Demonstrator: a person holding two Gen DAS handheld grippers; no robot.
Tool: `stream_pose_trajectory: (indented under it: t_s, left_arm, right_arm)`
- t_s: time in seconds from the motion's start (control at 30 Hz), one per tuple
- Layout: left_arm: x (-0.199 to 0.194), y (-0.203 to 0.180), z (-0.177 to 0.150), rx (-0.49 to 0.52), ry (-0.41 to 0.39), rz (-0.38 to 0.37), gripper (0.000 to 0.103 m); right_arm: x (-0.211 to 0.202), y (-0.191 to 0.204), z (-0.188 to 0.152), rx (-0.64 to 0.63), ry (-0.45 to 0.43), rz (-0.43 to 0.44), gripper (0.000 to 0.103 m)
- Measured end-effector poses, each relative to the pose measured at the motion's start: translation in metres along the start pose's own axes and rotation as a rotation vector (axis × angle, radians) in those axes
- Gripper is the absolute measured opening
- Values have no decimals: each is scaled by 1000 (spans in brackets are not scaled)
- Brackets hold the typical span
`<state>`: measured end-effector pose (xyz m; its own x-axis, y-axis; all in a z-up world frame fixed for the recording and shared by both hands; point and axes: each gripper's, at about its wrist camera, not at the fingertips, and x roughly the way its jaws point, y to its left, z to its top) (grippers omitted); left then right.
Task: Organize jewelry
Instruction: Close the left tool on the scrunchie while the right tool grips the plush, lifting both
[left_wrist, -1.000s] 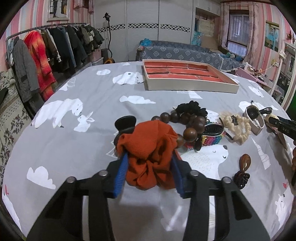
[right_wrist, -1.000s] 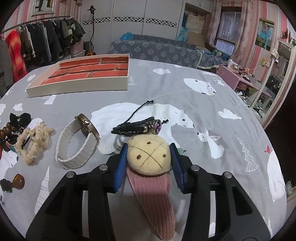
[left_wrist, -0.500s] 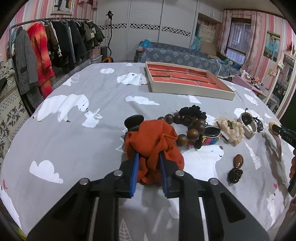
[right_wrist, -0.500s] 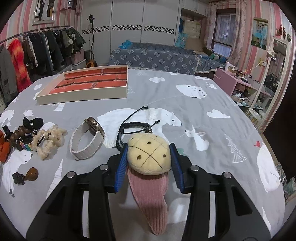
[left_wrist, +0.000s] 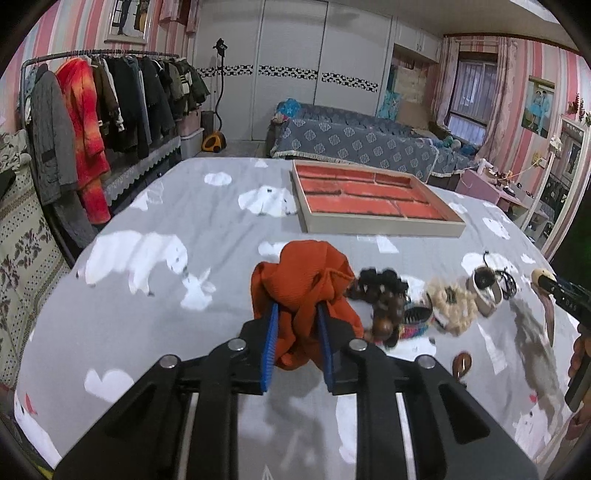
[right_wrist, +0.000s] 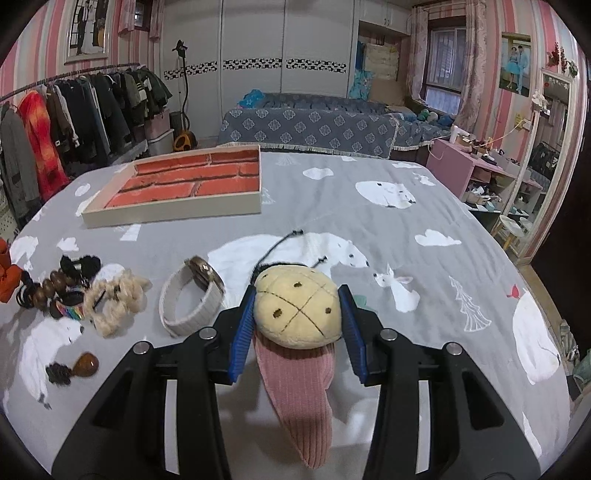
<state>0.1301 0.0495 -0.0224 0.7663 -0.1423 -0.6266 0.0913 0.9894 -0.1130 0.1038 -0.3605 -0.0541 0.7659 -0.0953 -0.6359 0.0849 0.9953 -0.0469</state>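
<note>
My left gripper (left_wrist: 295, 317) is shut on an orange scrunchie (left_wrist: 301, 280) and holds it lifted above the grey bedspread. My right gripper (right_wrist: 297, 314) is shut on a hair clip with a cream plush bun and a pink ribbed tail (right_wrist: 297, 310), also held off the bed. The tray with the red brick-pattern lining (left_wrist: 373, 199) sits at the far side; it also shows in the right wrist view (right_wrist: 184, 188). Left on the bed are a brown bead bracelet (left_wrist: 384, 306), a cream scrunchie (right_wrist: 114, 299), a white-strap watch (right_wrist: 192, 299) and a rainbow bracelet (right_wrist: 68, 310).
A brown-knob hair tie (right_wrist: 75, 367) lies near the front edge. A black cord bracelet (right_wrist: 280, 251) lies behind the plush clip. A clothes rack (left_wrist: 92, 122) stands at the left, a sofa (left_wrist: 354, 140) behind the bed, a pink desk (right_wrist: 469, 166) at the right.
My left gripper closed on the orange scrunchie and lifted it up and forward, off the pile. My right gripper rose a little with the plush clip still in it.
</note>
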Motion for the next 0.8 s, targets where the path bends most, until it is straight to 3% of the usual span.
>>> stream_pose_trajectory:
  t_s: [0.43,0.53,0.8]
  left_arm:
    - [64,-11,95,-7,32,-47,21]
    - [80,-16,120,4,20,-42,21]
    - [154,-35,167,35,75,-25,21]
  right_arm:
    - [38,41,86,-22,-32,94,44]
    - [58,50,109,-22,-35,110,44]
    - [133,80,163,-42,-17,125,44]
